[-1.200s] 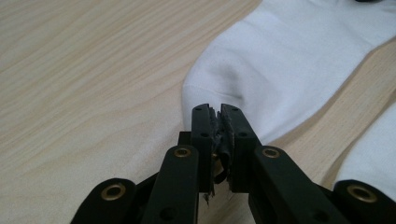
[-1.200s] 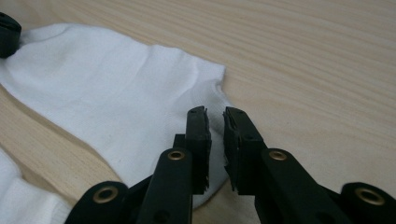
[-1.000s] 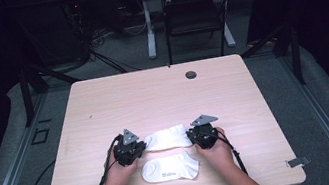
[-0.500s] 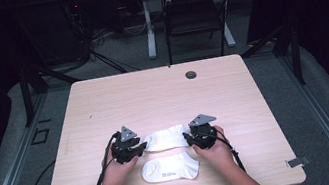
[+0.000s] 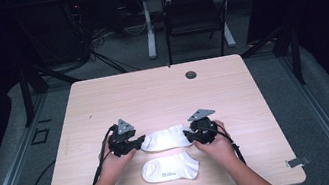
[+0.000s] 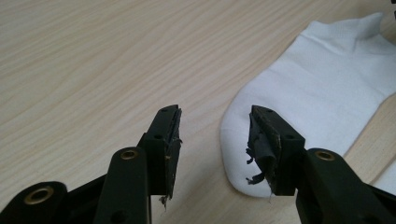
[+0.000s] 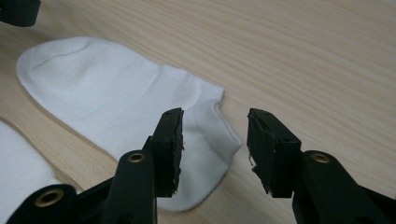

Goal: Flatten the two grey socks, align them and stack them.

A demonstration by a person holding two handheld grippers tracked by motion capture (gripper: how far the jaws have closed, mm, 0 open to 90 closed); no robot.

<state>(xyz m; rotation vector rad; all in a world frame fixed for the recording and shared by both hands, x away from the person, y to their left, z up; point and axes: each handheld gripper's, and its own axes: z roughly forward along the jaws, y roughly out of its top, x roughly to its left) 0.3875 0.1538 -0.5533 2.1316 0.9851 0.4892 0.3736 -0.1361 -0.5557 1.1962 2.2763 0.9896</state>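
On a pale wooden table (image 5: 162, 93), two white socks lie flat near the person's edge, the far sock (image 5: 165, 138) stretched between the left gripper (image 5: 133, 143) and right gripper (image 5: 194, 135). Both sets of jaws have just been opening and now stand apart, gripping nothing. The far sock looks just released; next, likely, the near sock (image 5: 170, 168).

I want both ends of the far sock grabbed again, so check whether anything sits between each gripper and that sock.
Nothing visible does. The far sock lies flat on the table. The left gripper is open at its toe and the right gripper open at its cuff, both having just opened. The near sock lies apart, closer to the person.
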